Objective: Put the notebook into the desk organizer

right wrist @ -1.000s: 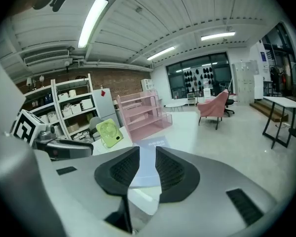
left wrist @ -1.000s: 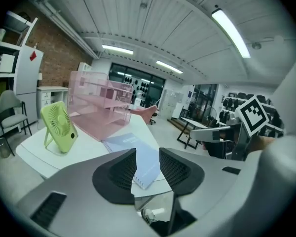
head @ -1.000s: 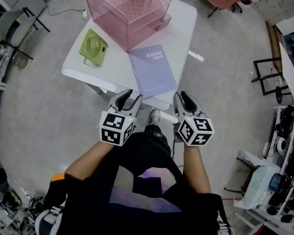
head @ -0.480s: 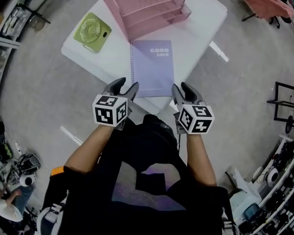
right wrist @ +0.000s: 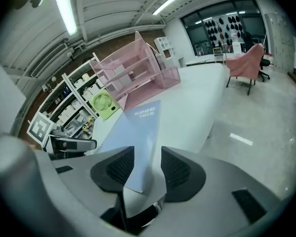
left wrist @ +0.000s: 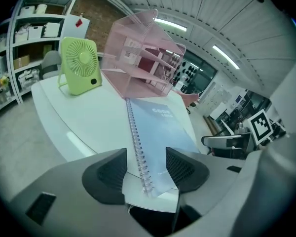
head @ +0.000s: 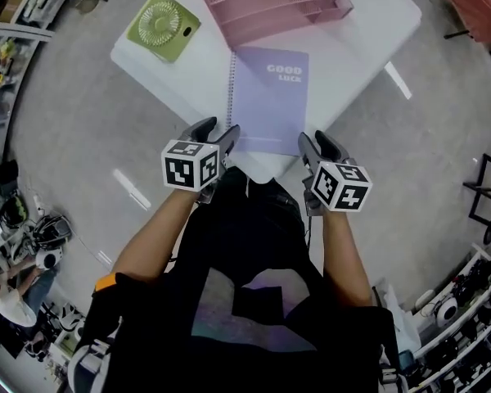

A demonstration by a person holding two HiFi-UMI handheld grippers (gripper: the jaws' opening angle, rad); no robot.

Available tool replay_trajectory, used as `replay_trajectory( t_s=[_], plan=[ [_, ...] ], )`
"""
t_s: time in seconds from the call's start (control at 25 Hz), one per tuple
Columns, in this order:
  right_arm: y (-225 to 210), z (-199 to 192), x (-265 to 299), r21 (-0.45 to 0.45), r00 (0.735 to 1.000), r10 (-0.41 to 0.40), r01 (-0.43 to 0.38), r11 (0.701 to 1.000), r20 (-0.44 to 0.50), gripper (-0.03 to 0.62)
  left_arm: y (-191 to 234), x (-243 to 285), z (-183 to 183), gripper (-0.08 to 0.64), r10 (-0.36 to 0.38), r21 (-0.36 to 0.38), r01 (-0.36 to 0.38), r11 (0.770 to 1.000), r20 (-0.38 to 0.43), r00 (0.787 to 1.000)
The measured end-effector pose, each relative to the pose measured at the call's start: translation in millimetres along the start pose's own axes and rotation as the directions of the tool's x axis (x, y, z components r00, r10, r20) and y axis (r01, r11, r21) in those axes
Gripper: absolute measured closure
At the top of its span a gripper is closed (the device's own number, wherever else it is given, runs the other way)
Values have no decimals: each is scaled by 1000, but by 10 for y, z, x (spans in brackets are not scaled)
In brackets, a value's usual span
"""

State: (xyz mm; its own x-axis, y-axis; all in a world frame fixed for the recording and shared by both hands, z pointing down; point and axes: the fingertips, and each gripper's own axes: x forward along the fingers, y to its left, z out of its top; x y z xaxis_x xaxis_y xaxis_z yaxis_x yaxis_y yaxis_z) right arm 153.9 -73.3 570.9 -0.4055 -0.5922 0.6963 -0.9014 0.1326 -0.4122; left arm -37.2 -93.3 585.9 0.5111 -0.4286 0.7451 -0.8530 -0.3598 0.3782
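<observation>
While we are holding the left gripper [head: 215, 131] and right gripper [head: 319, 142] at the near edge of the white rectangular table [head: 368, 31], the lilac spiral-bound notebook [head: 270, 97] is lying flat just ahead, its long axis running away towards the pink wire-mesh desk organizer [head: 270, 2]. Both pairs of jaws have just been opening and are standing apart, each framing a near corner untouched, neither nearer. Around us, grey workshop floor [head: 74, 146] and metal shelving [left wrist: 19, 33] are spreading out.

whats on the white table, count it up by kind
notebook: 1
desk organizer: 1
fan: 1
total: 3
</observation>
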Motion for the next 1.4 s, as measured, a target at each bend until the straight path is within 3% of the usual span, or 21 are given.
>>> replay_trajectory(
  t_s=[0.6,0.8,1.04,1.4],
  plan=[
    [-27,-341,97,155,997,14,-3,988,-70,413,-171,158,-201,333,-68,-22,67,998,-64,996],
    [-31,-387,83,201,997,25,-9,980,-77,462,-221,154,-271,382,-73,-28,71,997,-74,995],
    [-3,-445,44,334,993,103,-80,939,-51,509,-141,144,-280,399,-78,-56,73,996,-77,994],
    [-111,-541,79,366,995,73,-42,930,-72,442,-163,129,-322,426,-79,-45,76,996,-89,993]
  ],
)
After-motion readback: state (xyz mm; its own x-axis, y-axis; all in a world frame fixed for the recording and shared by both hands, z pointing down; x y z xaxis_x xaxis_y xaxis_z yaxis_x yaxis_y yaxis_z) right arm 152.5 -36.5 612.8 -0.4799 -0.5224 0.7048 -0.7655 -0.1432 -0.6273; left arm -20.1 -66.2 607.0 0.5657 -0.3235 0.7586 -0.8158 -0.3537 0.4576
